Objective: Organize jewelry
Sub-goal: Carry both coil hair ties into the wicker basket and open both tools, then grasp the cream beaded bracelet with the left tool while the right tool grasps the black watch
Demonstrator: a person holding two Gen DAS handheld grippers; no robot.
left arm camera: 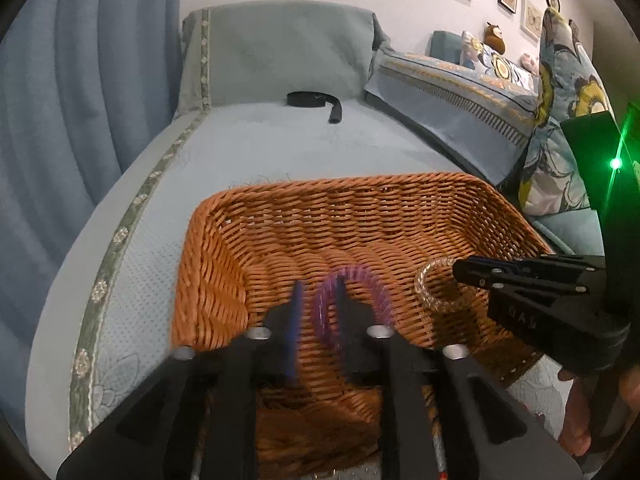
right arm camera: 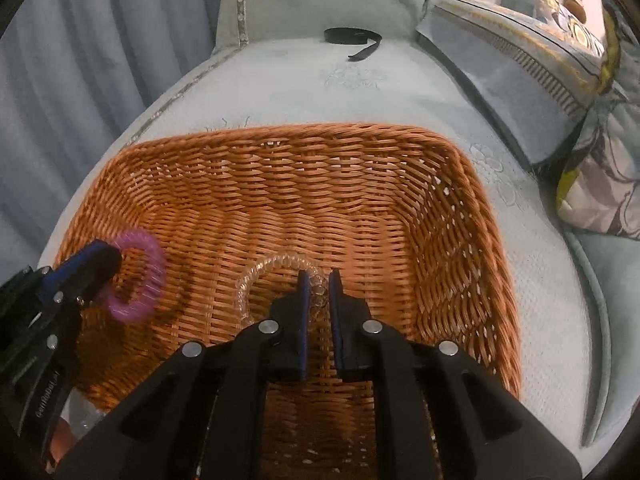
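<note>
Wicker basket [right arm camera: 460, 208], orange-brown, sits on the pale blue sofa seat [left arm camera: 280, 148]; we have both tools down inside it.

Our left tool [left arm camera: 318, 300] has its jaws drawn in narrow around the purple coil bracelet [left arm camera: 360, 280]. One strand of the coil passes between the two blue-padded fingers [left arm camera: 297, 320], and the rest of the loop arcs off to the right, over the basket floor. Motion blur in the left wrist view makes the exact contact hard to read, but the right wrist view shows the bracelet [right arm camera: 138, 276] pinched at the tool tip [right arm camera: 102, 258] and hanging clear of the weave, so we call it gripped.

Our right tool [right arm camera: 318, 284] is nearly closed on the clear coil bracelet [right arm camera: 272, 266]. The coil is squeezed between the pads, and the free part of the loop curves up and left in front of the fingers, above the basket floor. In the left wrist view the same bracelet [left arm camera: 434, 284] hangs as a ring from the right tool tip [left arm camera: 464, 270], near the right wall of the basket [left arm camera: 320, 208].

The two bracelets are apart, purple to the left and clear to the right.

Black strap [left arm camera: 316, 102] lies at the far end of the sofa seat against the backrest, well apart from the basket. Patterned cushions [left arm camera: 560, 120] are stacked to the right.
</note>
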